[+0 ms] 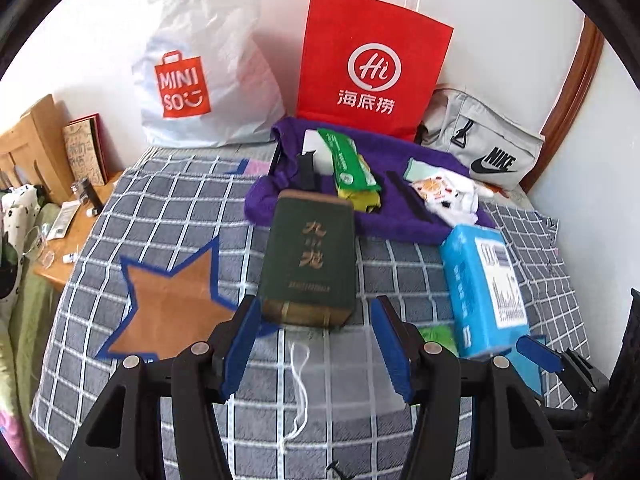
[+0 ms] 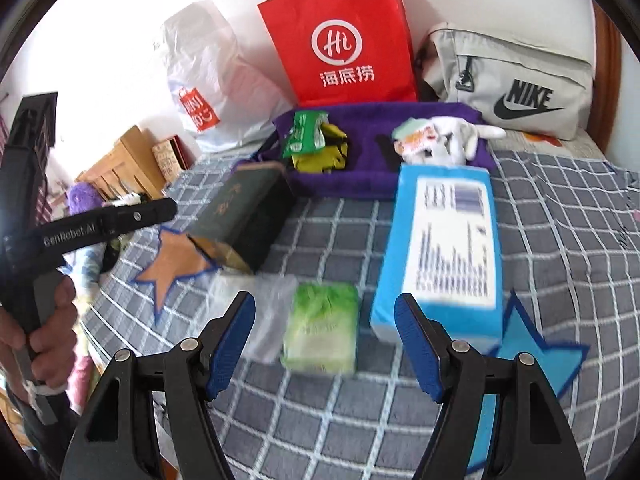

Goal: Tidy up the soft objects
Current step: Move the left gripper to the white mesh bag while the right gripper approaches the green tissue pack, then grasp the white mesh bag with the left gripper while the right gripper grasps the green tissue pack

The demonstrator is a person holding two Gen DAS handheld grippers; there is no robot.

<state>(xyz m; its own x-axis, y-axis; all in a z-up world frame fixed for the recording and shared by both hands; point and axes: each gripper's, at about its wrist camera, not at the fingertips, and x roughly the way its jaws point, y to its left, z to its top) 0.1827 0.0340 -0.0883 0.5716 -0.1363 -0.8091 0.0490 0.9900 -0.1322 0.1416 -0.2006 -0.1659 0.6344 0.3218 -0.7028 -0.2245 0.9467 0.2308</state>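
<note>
Left gripper (image 1: pixel 316 344) hangs over the checked bedspread (image 1: pixel 168 208), fingers apart, nothing btwn them. Just beyond its tips lies a dark green box (image 1: pixel 308 264), long side running near-to-far, not touched. A clear pouch (image 1: pixel 340 364) w/ a white string lies on the spread under the gap. Orange star (image 1: pixel 172 312) w/ blue edge sits left of the box, flat on the spread.

Right gripper (image 2: pixel 325 346) also spread wide, empty. Btwn its tips, but lower on the spread, a small green tissue pack (image 2: pixel 322 328), blurred; pads not on it. Blue pack (image 2: pixel 444 248) just right of it, its near end beside the right finger, partly over a blue star (image 2: pixel 536 356). Clear pouch is left of the tissue pack.

Far side: purple towel (image 1: pixel 400 220) spread out, holding a green wrapper over a yellow item (image 1: pixel 352 168) at left and white socks (image 1: pixel 452 196) w/ a printed card at right. Behind it, against the wall: white Miniso bag (image 1: pixel 200 76) left, red paper bag (image 1: pixel 372 68) mid, grey Nike pouch (image 1: pixel 484 144) right.

In the right wrist view a hand (image 2: pixel 44 332) holds the left gripper's handle at far left. Wooden nightstand (image 1: pixel 80 216) left of the bed, small clutter on it.
</note>
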